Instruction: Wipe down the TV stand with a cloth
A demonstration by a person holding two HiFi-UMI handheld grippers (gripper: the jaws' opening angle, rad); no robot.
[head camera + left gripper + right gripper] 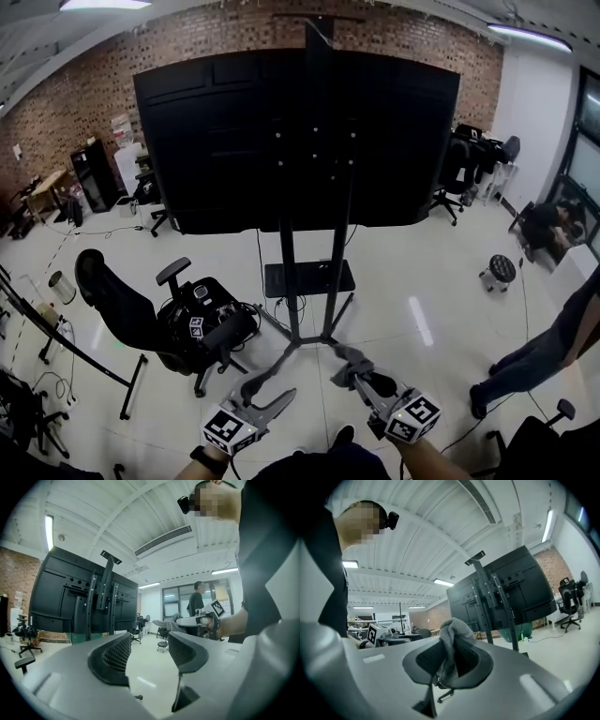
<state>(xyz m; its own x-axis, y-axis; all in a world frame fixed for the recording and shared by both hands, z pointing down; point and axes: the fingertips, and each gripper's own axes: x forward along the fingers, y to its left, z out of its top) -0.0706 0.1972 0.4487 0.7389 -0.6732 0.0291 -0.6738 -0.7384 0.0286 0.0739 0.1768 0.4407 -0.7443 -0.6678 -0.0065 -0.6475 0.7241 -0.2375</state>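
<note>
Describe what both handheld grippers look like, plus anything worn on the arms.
Both match: the left gripper and right gripper have light grey moulded bodies with two tapered jaws lined with black pads, grid-textured. Each carries a white cube printed with black square markers. No cables show. A dark band sits on the left wrist.

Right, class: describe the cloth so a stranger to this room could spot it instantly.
Find the big black television on its black metal pole stand mid-room. Near its splayed feet, the right tongs pinch a crumpled grey cloth, the only soft, floppy thing there; the left tongs are empty.
</note>
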